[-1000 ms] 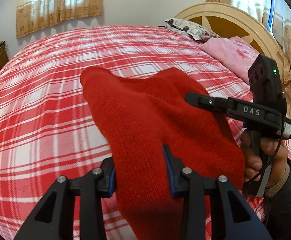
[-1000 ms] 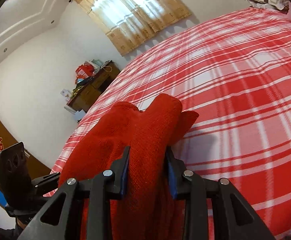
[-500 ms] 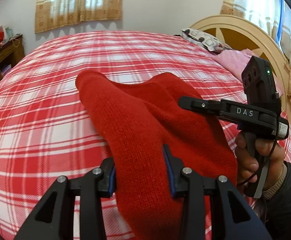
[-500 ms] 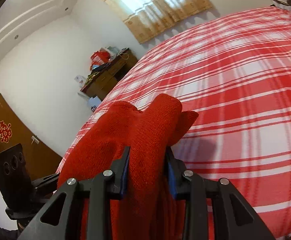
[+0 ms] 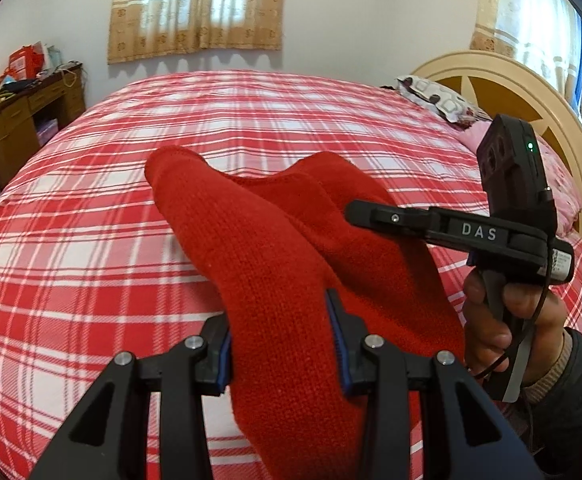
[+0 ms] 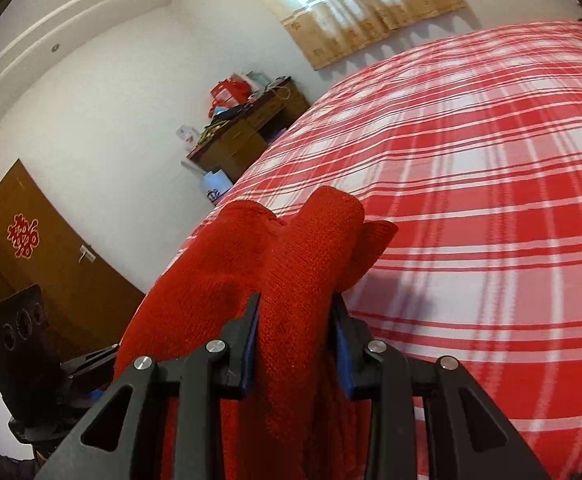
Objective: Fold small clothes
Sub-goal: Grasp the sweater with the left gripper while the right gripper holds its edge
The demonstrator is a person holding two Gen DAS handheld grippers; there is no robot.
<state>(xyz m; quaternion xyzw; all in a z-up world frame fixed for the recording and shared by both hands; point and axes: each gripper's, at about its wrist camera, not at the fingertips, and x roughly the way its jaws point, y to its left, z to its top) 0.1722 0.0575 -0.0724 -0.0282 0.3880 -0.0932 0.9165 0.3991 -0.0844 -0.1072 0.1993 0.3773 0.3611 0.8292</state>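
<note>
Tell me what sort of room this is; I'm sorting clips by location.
A home bedroom: a large bed under a red plaid cover, a curved headboard with pillows, and curtained windows.

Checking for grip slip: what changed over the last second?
Both hands swung sideways across the bed: the desk came into the left view, the door into the right. Nothing grabbed or released. The left gripper and right gripper stay clamped on the red knit garment, held off the bed, with no visible slip.
</note>
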